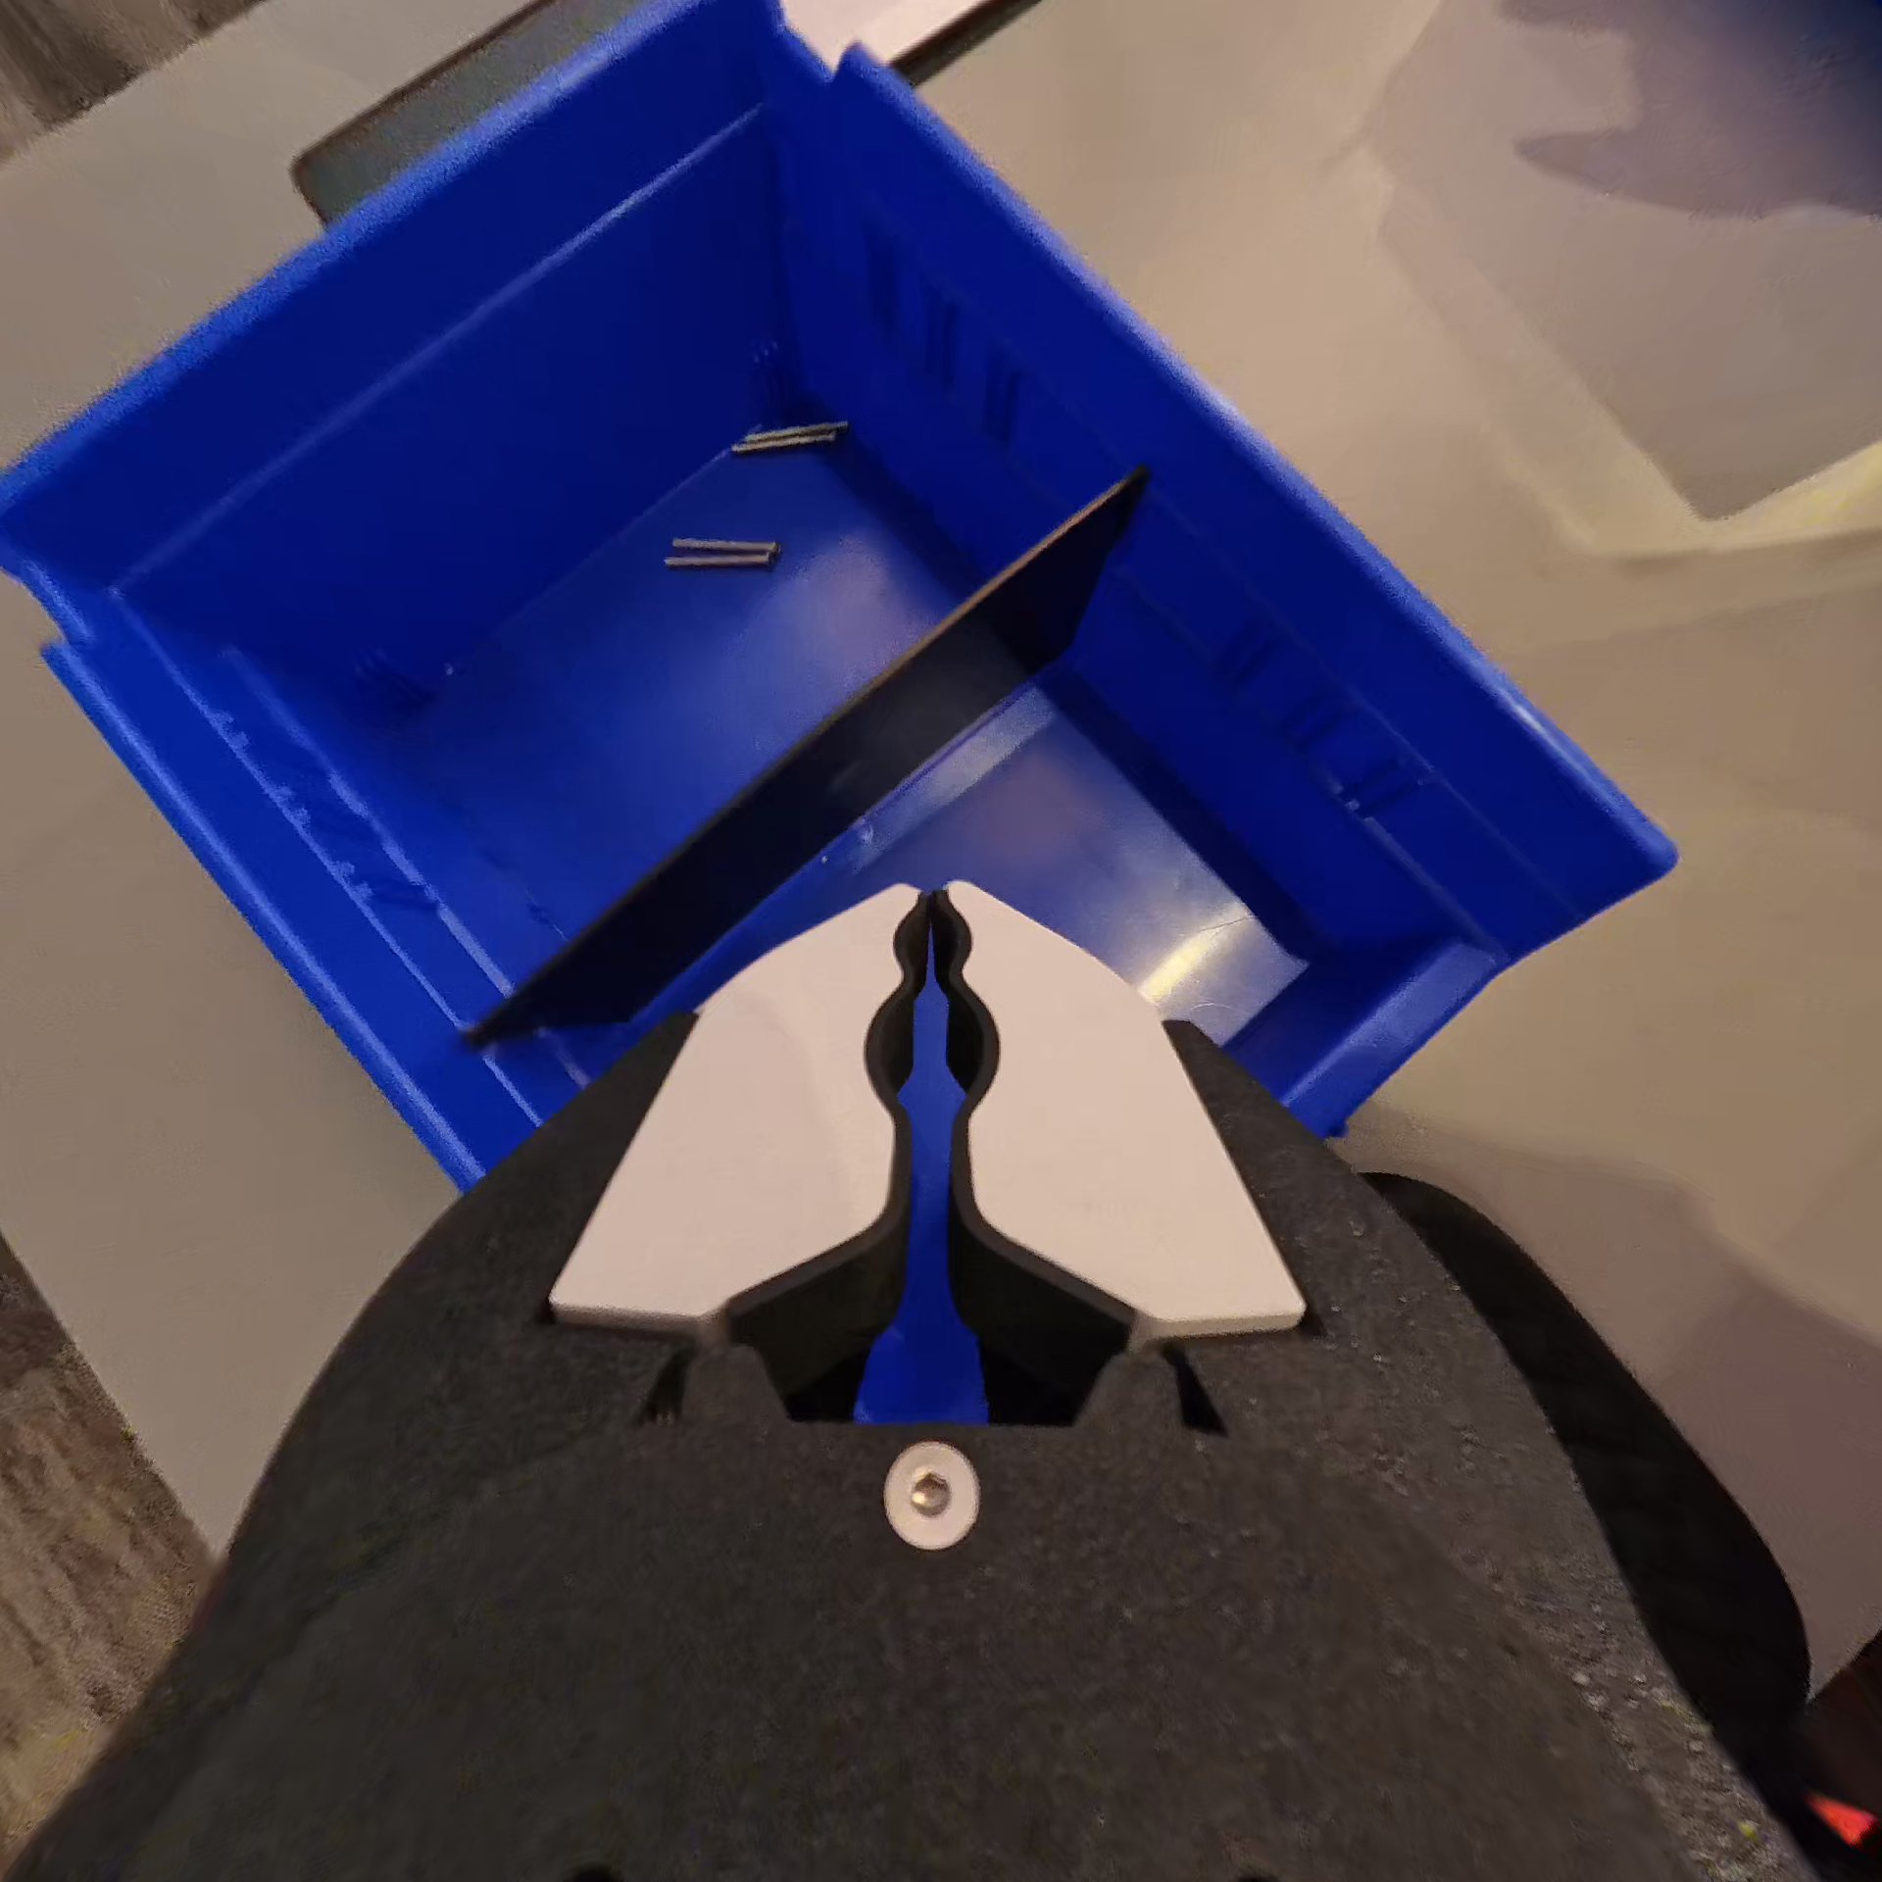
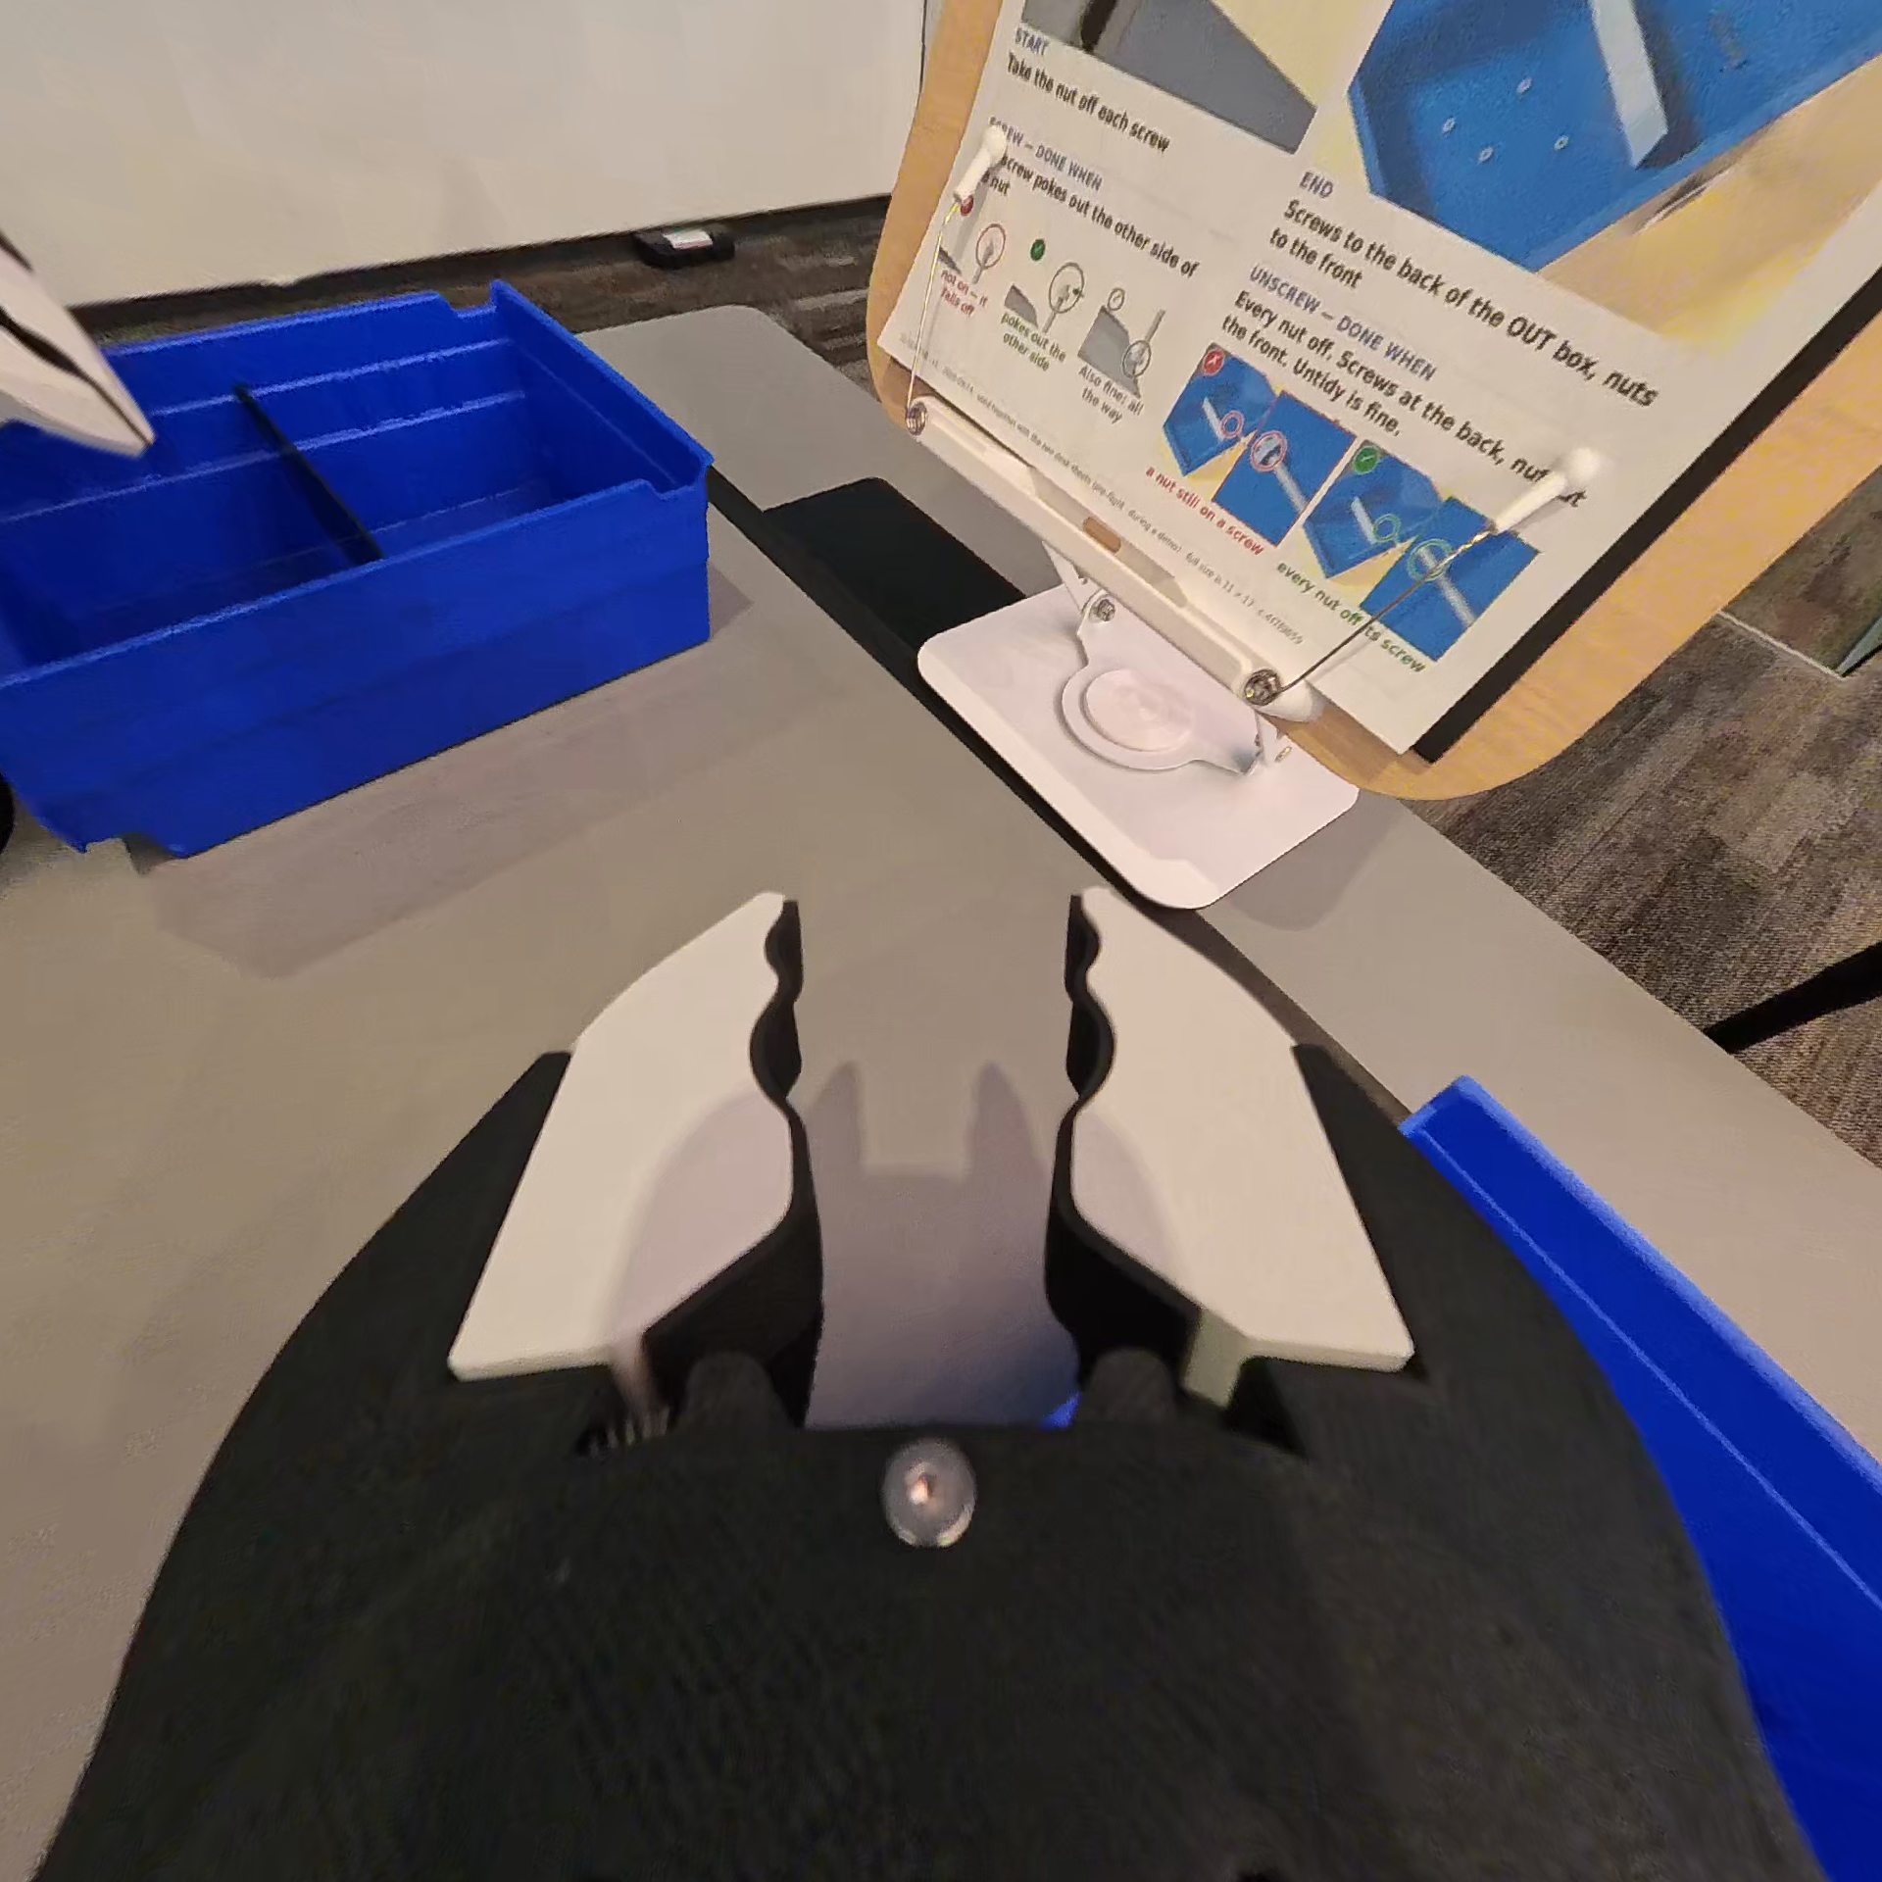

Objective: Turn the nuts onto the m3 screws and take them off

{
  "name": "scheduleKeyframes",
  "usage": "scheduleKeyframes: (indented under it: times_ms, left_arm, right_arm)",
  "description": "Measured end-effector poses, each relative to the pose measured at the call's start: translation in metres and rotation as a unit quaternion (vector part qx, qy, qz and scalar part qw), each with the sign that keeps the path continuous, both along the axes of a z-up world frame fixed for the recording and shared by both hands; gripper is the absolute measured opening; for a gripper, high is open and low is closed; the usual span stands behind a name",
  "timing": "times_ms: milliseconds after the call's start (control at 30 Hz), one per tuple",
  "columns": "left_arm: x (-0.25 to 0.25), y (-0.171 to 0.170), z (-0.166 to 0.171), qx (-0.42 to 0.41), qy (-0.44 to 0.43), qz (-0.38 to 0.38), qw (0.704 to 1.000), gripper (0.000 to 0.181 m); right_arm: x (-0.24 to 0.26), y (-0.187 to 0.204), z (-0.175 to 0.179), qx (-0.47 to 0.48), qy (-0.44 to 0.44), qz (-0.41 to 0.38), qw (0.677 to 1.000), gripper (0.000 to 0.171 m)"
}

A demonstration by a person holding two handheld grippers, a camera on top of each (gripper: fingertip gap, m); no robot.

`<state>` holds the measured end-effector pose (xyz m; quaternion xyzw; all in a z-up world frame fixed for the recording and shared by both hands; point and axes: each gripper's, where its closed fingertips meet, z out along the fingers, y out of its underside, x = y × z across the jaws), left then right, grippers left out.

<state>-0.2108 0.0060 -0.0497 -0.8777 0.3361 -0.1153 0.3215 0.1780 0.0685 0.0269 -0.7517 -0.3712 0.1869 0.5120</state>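
Over the near compartment of a blue bin [image 1: 336, 428], the left claw [image 1: 933, 901] hangs with its white fingertips [image 1: 815, 1008] pressed together; whether anything tiny sits between them cannot be told. A black divider [image 1: 845, 743] crosses the bin from about 7 o'clock to 1 o'clock, splitting it into a far and a near compartment. In the far one lie thin, dark grey screws, slim and straight: one pair [image 1: 721, 552] side by side on the floor near the middle, another pair [image 1: 790, 438] against the corner at 12 o'clock. No nuts can be made out at this sharpness. The near compartment's floor shows bare, glossy plastic at 3 o'clock of the fingertips.

From the right wrist view, the right claw [image 2: 932, 906] stands wide, holding nothing, above bare grey tabletop [image 2: 509, 917]. The same bin sits at 10 o'clock, well apart, with the left claw's tip over its left end. A white stand [image 2: 1141, 754] carrying a printed instruction sheet [image 2: 1324, 306] on a wooden board rises at 1 o'clock, near the tabletop's right edge. A second blue bin's rim [image 2: 1629, 1324] cuts in at 4 o'clock, just beside the right claw. Between the first bin and the stand runs open tabletop, straight ahead toward 12 o'clock.
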Motion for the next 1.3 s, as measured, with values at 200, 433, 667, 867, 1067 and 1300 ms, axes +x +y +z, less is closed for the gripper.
scheduleKeyframes:
  times_ms: [200, 433, 667, 867, 1067, 1300]
  left_arm:
    - [0.029, 0.036, 0.037, 0.018, 0.023, -0.184, 0.982, 0.002]
    - [0.062, 0.057, 0.037, -0.056, -0.017, -0.279, 0.959, 0.003]
    - [0.056, 0.032, 0.011, -0.075, -0.017, -0.277, 0.958, 0.0]
    - [0.054, 0.033, 0.019, -0.047, -0.032, -0.272, 0.961, 0.0]
    - [0.06, 0.043, 0.026, -0.065, -0.06, -0.256, 0.963, 0.002]
    - [0.052, 0.067, -0.003, -0.101, 0.048, -0.303, 0.946, 0.0]
  right_arm:
    - [0.001, -0.002, -0.011, -0.013, 0.011, 0.02, 1.0, 0.05]
    - [-0.006, -0.001, -0.031, -0.038, 0.025, 0.047, 0.998, 0.05]
    - [-0.013, 0.004, -0.043, -0.044, 0.016, 0.058, 0.997, 0.051]
    - [-0.015, 0.007, -0.049, -0.052, 0.013, 0.056, 0.997, 0.051]
    - [-0.019, 0.004, -0.043, -0.049, 0.022, 0.064, 0.997, 0.051]
    - [-0.024, 0.003, -0.044, -0.054, 0.025, 0.072, 0.996, 0.051]
